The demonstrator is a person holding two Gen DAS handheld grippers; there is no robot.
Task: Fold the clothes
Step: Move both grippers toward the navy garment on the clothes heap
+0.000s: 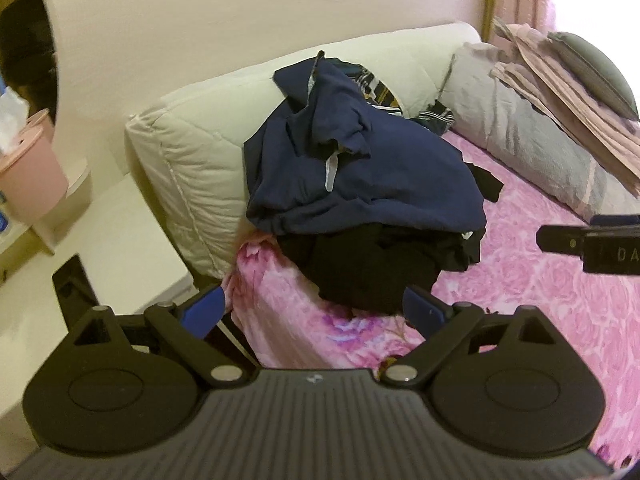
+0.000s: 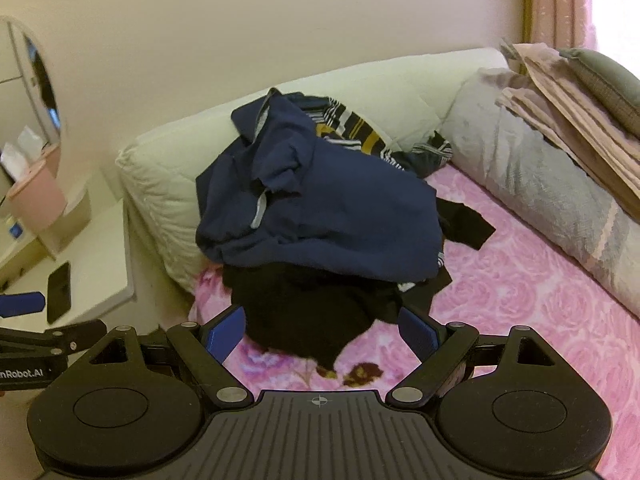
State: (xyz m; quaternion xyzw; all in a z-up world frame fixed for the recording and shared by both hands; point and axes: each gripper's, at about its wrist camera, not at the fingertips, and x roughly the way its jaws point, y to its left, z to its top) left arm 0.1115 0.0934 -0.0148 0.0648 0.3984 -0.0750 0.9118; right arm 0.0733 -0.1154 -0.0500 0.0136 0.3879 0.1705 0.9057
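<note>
Both tools, left tool and right tool, gape wide and empty just below the clothes pile at mid-frame on the bed; it's soft, light, floppy stuff, so I'd pinch the navy top by an edge.

Open pink bedspread right of clothes pile, cream headboard cushion behind

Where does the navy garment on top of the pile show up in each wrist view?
Left wrist: navy garment at centre, just above the open left gripper.
Right wrist: navy garment at centre, slightly left, above the open right gripper.
Shared landmark: the cream headboard cushion behind the pile's left side.
</note>
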